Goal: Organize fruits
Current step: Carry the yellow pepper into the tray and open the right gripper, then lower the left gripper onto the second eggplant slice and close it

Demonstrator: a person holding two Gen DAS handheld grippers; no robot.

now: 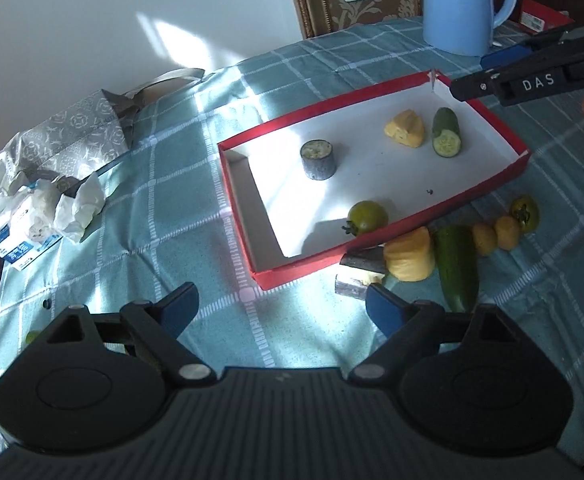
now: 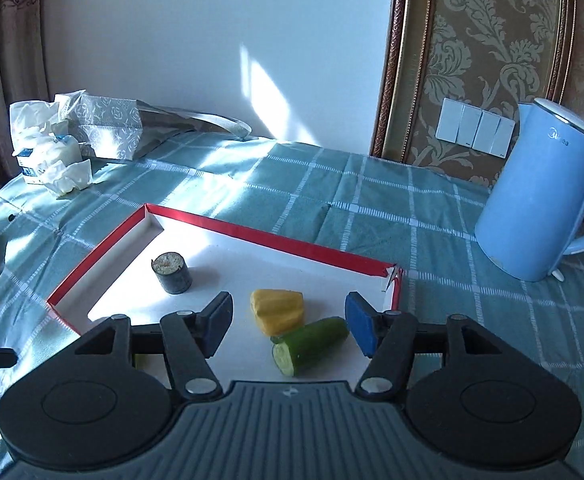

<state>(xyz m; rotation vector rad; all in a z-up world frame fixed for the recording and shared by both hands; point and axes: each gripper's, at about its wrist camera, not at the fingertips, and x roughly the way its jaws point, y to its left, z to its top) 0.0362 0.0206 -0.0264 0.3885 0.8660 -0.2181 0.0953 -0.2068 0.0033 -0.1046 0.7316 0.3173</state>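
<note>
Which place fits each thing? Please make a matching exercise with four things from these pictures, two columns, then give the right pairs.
Things:
1. cut cucumber piece
2. green tomato
3. blue kettle
4. tissue pack

Places:
A. on the cloth beyond the far corner of the red box
B. at the table's far left edge
C. in the box, beside the yellow piece
D. in the box, against its near wall

Pairs: 1-C, 2-D, 3-A, 4-B

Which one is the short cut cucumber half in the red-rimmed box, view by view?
Left wrist: short cut cucumber half at the box's far right, beside the yellow pepper piece.
Right wrist: bottom centre, below that pepper piece.
Shared landmark: light blue kettle.
</note>
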